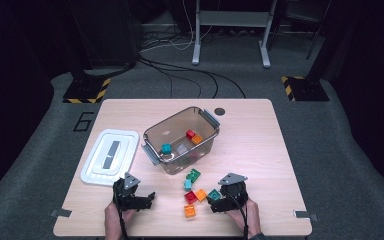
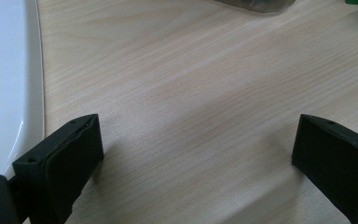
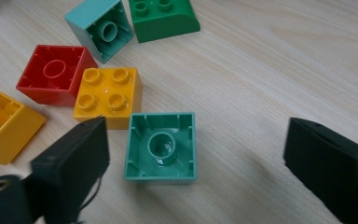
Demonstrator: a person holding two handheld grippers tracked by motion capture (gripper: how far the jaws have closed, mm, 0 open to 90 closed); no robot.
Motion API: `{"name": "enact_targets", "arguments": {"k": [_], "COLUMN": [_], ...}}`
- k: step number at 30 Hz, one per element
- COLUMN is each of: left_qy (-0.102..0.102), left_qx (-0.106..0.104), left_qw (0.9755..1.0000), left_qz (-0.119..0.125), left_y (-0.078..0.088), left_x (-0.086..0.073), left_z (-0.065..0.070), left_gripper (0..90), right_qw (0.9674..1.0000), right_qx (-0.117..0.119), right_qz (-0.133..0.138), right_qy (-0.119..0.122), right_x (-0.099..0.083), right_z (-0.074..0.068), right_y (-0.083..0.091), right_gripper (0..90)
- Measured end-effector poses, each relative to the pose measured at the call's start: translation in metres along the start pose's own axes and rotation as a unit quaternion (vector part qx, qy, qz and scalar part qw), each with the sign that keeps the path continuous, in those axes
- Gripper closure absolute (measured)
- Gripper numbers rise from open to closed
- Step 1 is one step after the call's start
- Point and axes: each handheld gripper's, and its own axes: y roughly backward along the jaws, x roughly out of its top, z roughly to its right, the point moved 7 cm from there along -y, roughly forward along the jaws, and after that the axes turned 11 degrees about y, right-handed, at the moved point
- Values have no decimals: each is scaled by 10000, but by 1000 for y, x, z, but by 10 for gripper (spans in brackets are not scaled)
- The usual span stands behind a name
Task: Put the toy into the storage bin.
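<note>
Several loose toy bricks lie near the table's front. In the right gripper view a sea-green brick (image 3: 161, 147) lies upside down between the jaws of my right gripper (image 3: 194, 140), close to the left jaw. The jaws stand wide, their pads off the brick, so the gripper is open. Beside it lie a yellow-orange brick (image 3: 107, 95), a red brick (image 3: 56, 79), a pale teal brick (image 3: 100, 28) and a green brick (image 3: 163, 18). From the high view my right gripper (image 1: 217, 202) sits by that sea-green brick (image 1: 214, 195). My left gripper (image 2: 198, 140) is open over bare wood.
A clear plastic bin (image 1: 207, 122) stands mid-table holding a red, an orange and a teal brick. Its white lid (image 1: 110, 156) lies flat to the left, and its edge (image 2: 4, 84) is close beside my left gripper (image 1: 147, 197). Another orange brick (image 1: 190, 211) lies near the front edge.
</note>
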Motion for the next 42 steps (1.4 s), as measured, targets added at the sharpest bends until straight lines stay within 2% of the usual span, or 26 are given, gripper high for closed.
{"name": "enact_targets", "arguments": {"k": [3, 5, 6, 7, 9, 10, 22, 37, 42], "left_qy": [15, 0, 2, -1, -1, -2, 17, 16, 19], "left_qx": [-6, 3, -1, -3, 4, 6, -7, -20, -18], "left_qw": [10000, 10000, 10000, 10000, 10000, 10000, 10000, 10000, 10000], "left_qz": [2, 15, 12, 9, 3, 4, 0, -25, -24], "left_y": [0, 0, 0, 0, 0, 0, 0, 0, 0], "left_x": [0, 0, 0, 0, 0, 0, 0, 0, 0], "left_z": [0, 0, 0, 0, 0, 0, 0, 0, 0], "left_gripper": [15, 15, 15, 15, 15, 15, 15, 13, 13], "right_qw": [10000, 9999, 9999, 9998, 10000, 9999, 9994, 9977, 9971], "right_qx": [-9, -77, -76, -55, -47, -48, -133, -326, -390], "right_qz": [-10, 50, 40, 78, 69, 105, 314, 582, 657], "right_qy": [57, 130, 58, 150, 54, 103, 4, -123, -46], "right_x": [-2, -2, -3, -4, -4, -5, 3, 26, 36], "right_z": [-2, -1, -2, -1, -1, 0, 9, 34, 40], "right_y": [1, 3, 4, 4, 5, 6, 9, 25, 28], "right_gripper": [190, 319, 394, 431, 516, 576, 584, 584, 585]}}
